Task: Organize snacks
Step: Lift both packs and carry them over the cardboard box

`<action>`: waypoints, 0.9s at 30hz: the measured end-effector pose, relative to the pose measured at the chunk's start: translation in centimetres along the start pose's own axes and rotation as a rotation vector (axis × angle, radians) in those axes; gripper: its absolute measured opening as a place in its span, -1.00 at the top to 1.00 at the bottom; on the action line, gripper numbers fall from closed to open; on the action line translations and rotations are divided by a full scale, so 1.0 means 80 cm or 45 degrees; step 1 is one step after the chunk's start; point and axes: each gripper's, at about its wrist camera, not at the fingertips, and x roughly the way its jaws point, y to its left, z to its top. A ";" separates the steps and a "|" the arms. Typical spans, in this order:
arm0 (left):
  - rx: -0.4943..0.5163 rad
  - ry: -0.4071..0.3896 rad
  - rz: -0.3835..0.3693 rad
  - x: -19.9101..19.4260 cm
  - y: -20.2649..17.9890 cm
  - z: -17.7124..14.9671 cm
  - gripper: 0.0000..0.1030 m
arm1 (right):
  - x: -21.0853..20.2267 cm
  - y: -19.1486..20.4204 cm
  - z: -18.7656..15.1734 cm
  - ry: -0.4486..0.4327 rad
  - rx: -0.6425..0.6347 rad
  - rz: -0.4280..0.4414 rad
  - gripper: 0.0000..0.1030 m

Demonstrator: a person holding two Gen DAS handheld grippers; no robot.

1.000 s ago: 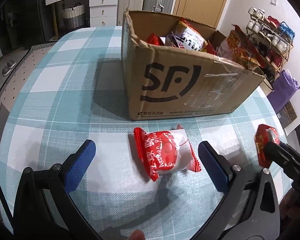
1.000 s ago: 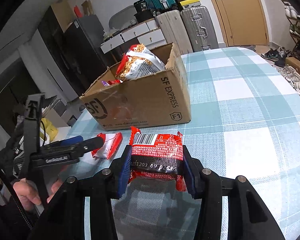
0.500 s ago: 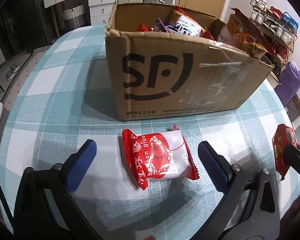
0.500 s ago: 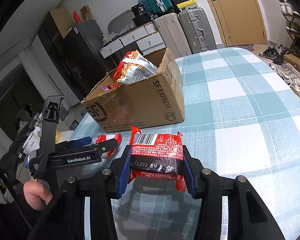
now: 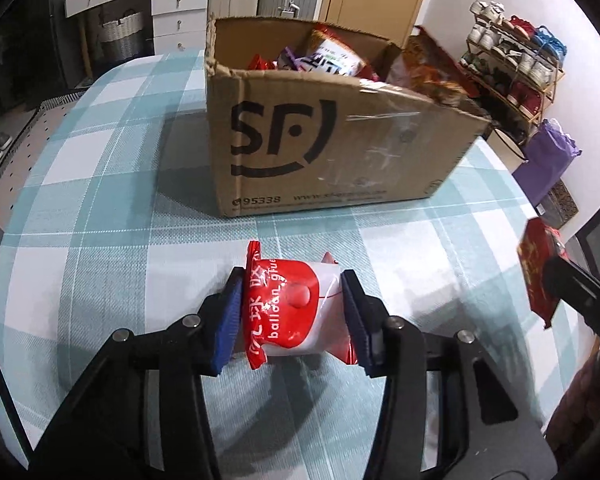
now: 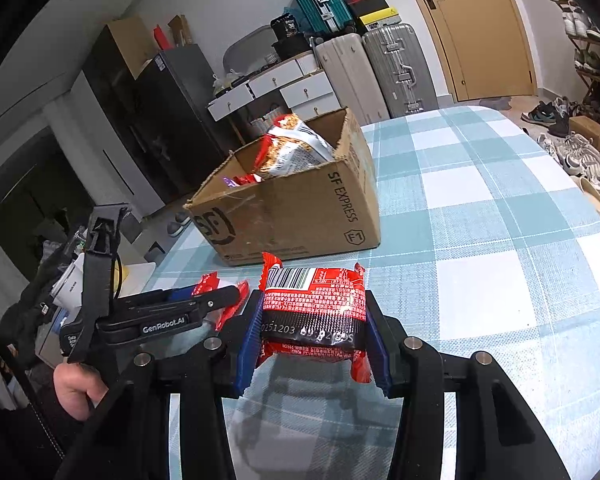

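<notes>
My left gripper (image 5: 292,312) is shut on a red and white balloon-glue snack packet (image 5: 290,308), low over the checked tablecloth just in front of the SF cardboard box (image 5: 324,152). My right gripper (image 6: 314,336) is shut on a red and black snack packet (image 6: 314,308) with a barcode, held above the table. That packet shows at the right edge of the left wrist view (image 5: 538,272). The left gripper (image 6: 220,300) and its packet (image 6: 230,304) show in the right wrist view. The box (image 6: 296,216) holds several snack bags.
The checked table (image 6: 480,240) stretches right of the box. Suitcases (image 6: 396,68), white drawers (image 6: 284,88) and a dark cabinet stand behind. A shoe rack (image 5: 516,68) and a purple bag (image 5: 548,164) are beyond the table's right edge.
My left gripper has closed on the red and white packet that lay between its open jaws. The right gripper keeps its hold on the red and black packet.
</notes>
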 end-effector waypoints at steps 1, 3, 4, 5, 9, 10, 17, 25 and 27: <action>0.005 -0.005 -0.008 -0.004 0.000 -0.002 0.14 | -0.002 0.003 0.000 -0.003 -0.004 -0.001 0.10; 0.005 -0.012 -0.019 -0.013 0.000 -0.005 0.14 | -0.005 0.008 0.000 -0.008 -0.012 0.005 0.10; 0.000 -0.014 -0.031 -0.016 0.000 -0.007 0.15 | -0.007 0.011 -0.001 -0.010 -0.016 0.005 0.10; -0.006 -0.017 -0.042 -0.022 -0.001 -0.010 0.15 | -0.010 0.013 -0.001 -0.012 -0.020 0.008 0.10; -0.011 -0.043 -0.063 -0.043 -0.002 -0.015 0.15 | -0.018 0.025 -0.001 -0.021 -0.034 0.024 0.10; -0.014 -0.048 -0.073 -0.049 -0.001 -0.016 0.15 | -0.019 0.027 -0.001 -0.021 -0.036 0.028 0.10; -0.053 -0.101 -0.120 -0.092 -0.001 -0.015 0.15 | -0.028 0.047 0.005 -0.037 -0.046 0.071 0.10; -0.031 -0.183 -0.140 -0.133 -0.003 0.010 0.15 | -0.037 0.074 0.031 -0.078 -0.092 0.105 0.10; -0.023 -0.197 -0.139 -0.139 -0.003 0.019 0.14 | -0.039 0.079 0.041 -0.093 -0.109 0.108 0.10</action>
